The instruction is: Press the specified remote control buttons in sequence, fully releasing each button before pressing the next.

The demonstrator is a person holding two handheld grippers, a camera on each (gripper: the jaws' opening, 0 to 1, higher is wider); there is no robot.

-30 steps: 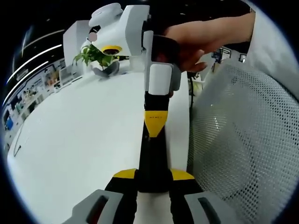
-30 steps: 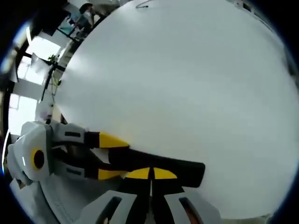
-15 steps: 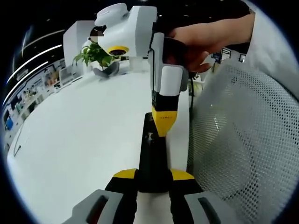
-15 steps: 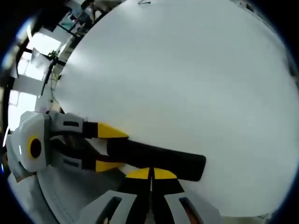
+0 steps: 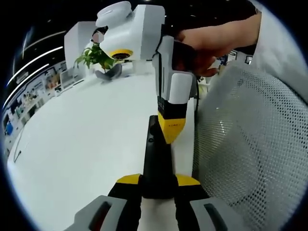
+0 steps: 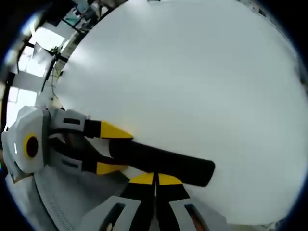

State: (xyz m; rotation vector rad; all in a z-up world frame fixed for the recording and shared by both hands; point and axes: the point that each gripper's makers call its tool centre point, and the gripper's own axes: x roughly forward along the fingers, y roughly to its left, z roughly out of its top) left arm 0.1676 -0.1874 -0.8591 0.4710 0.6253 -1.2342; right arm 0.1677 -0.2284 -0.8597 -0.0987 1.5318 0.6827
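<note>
Lying on the white table, the black remote control runs lengthwise away from the left gripper, whose yellow-tipped jaws sit narrow on either side of its near end, clamping it. In the left gripper view a potted green plant stands far back on the table to the left, near a white block. The right gripper comes down from the top of this view, held by a hand with a white sleeve, and its yellow tip meets the top face of the remote about midway along; whether it presses a button is too small to tell. A white mesh surface fills the right side, just beside the table edge.

In the right gripper view the left gripper enters from the left, its two yellow jaws closed around one end of the remote, which stretches to the right across the table. The right gripper's own yellow tips sit together with no gap, touching the remote's near edge around its middle.
</note>
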